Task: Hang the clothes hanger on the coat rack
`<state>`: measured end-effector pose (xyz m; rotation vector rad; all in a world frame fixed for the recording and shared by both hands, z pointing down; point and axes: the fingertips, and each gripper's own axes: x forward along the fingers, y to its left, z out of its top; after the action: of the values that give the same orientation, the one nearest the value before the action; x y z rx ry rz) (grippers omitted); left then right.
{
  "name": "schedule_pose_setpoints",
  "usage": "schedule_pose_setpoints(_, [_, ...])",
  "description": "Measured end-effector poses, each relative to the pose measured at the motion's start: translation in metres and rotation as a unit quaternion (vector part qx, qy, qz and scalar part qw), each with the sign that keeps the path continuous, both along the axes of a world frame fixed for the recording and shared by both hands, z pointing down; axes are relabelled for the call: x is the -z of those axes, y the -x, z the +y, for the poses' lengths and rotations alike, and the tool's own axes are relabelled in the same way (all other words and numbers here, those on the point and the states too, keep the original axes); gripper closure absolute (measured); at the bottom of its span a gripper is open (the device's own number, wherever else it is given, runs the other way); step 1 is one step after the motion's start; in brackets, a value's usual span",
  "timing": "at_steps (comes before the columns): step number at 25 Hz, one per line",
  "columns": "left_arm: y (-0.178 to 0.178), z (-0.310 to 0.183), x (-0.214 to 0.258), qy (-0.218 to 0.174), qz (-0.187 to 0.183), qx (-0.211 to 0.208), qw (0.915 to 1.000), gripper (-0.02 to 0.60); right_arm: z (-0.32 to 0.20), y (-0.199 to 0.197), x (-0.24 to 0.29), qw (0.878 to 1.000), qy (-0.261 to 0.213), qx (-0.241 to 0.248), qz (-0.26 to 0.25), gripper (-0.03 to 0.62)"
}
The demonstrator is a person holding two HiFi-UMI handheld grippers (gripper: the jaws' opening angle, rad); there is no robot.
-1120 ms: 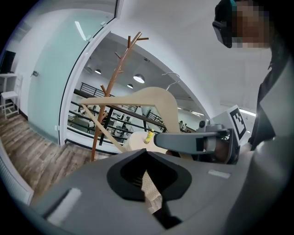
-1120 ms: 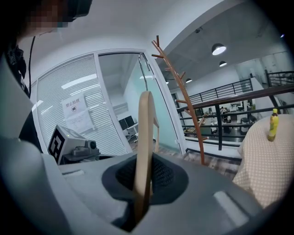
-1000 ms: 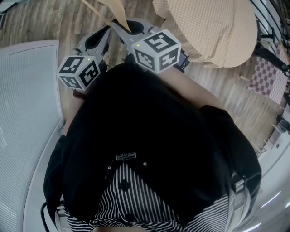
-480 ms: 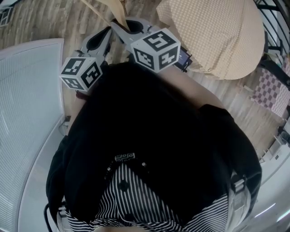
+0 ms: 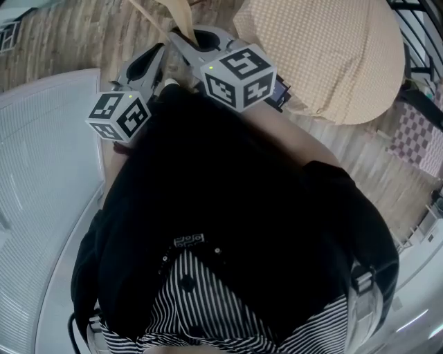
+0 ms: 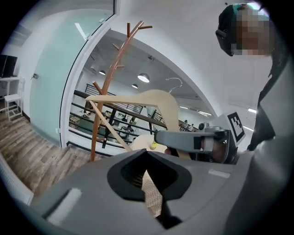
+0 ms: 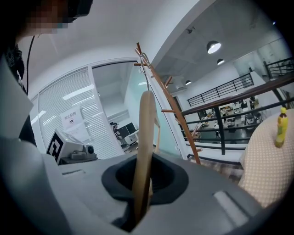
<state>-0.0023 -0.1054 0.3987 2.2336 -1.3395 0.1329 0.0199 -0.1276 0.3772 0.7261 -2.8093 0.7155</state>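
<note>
In the head view, a pale wooden clothes hanger (image 5: pixel 181 15) is being held over the plank floor (image 5: pixel 69 34) by the left gripper (image 5: pixel 160 54) and right gripper (image 5: pixel 185 38), both pointed forward side by side. In the left gripper view, its curved arm and wire hook are being shown beside a brown branched wooden coat rack (image 6: pixel 109 82), with the jaws being clamped on its lower part. In the right gripper view, the clothes hanger is being gripped edge-on between clenched jaws.

Head view: hanger (image 5: pixel 181 15) cut off at top edge, just past right claw (image 5: pixel 188 40). Left gripper view: coat rack (image 6: pixel 106 87) foot hidden behind left claw (image 6: pixel 148 181) housing.
</note>
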Motion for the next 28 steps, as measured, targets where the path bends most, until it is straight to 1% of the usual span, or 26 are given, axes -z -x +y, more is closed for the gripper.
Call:
schedule_pose_setpoints(5, [-0.002,-0.032,0.007,0.008,0.009,-0.015,0.9998,0.589,-0.024,0.003,0.005,1.000,0.006,-0.002,0.010,0.577])
schedule_pose_setpoints(13, [0.017,-0.086,0.018,-0.007,0.010,-0.035,0.9993,0.589,-0.075,0.014,0.012,0.999,-0.007,-0.026,0.024,0.577])
schedule_pose_setpoints(15, [0.032,-0.103,0.018,-0.007,0.011,-0.037,0.9992,0.589,-0.091,0.029,0.014,0.999,-0.010,-0.028,0.026,0.577])
schedule_pose_setpoints(22, [0.104,-0.180,0.038,-0.021,0.007,-0.030,0.9993,0.588,-0.152,0.100,0.029,0.999,-0.019,-0.021,0.035,0.577])
schedule_pose_setpoints(28, [0.156,-0.223,0.042,-0.016,0.018,-0.045,0.9987,0.588,-0.195,0.153,0.035,0.999,-0.015,-0.028,0.044,0.577])
